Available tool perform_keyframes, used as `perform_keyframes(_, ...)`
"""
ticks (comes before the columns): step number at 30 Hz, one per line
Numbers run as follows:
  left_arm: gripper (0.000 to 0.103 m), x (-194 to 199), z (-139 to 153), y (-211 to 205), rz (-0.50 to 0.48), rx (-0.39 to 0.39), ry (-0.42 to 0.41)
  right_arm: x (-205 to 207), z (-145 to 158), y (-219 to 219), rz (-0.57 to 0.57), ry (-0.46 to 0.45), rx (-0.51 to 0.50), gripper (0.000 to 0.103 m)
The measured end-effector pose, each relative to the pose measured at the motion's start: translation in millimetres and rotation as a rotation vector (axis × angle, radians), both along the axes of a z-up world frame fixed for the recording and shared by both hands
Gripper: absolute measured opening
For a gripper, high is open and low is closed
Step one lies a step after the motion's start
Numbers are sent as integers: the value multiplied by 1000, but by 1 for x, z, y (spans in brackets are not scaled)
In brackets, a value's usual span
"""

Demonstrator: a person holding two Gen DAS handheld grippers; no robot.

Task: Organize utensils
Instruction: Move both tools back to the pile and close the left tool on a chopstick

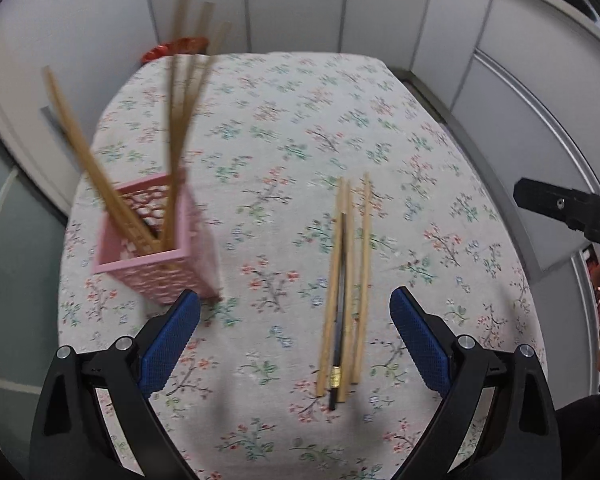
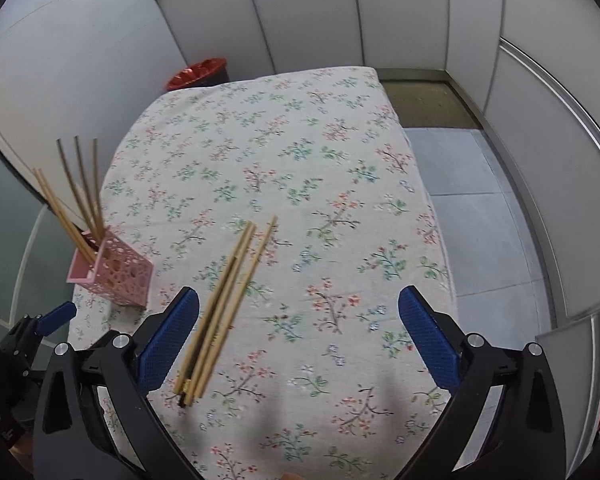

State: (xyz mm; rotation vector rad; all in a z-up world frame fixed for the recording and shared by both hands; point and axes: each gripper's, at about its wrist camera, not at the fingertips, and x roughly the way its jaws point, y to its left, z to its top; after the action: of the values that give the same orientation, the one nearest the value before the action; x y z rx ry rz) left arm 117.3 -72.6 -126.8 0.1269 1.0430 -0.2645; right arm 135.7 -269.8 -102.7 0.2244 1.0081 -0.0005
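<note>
A pink lattice holder stands on the floral tablecloth at the left with several wooden chopsticks upright in it; it also shows in the right wrist view. A bundle of loose chopsticks, three wooden and one dark with a gold band, lies flat on the cloth; it also shows in the right wrist view. My left gripper is open and empty, with the bundle between its blue pads. My right gripper is open and empty, just right of the bundle.
The table is covered by a floral cloth. A red bin stands on the floor behind the table's far left corner. Grey partition walls surround the table. The left gripper's blue tip shows at the left edge of the right wrist view.
</note>
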Motion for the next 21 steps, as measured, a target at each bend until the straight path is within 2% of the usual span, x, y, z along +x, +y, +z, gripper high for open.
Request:
perform_keyframes(5,93,22,-10,-33,-42,19,37,6,-5,-27,-52,11,5,96)
perform_keyframes(7,87,32,-16,-46,-54,37,47,10,-8,-37,-71,21,13,96)
perform_keyframes(9,69,43,-23,-55,-71,50,71,14,-13,-45,-91,32,23,96)
perform_keyframes(10,64,50,-28,-61,-80,55,87,16,-16,-48,-98,35,26,96)
perform_keyframes(12,48,62,-37,-69,-81,64,100,20,-20,-51,-106,49,30,96)
perform_keyframes(15,33,81,-50,-73,-54,52,124,27,-26,-51,-98,67,23,96)
perform_keyframes(21,13,118,-69,-72,5,-8,162,37,-33,-51,-93,88,26,96)
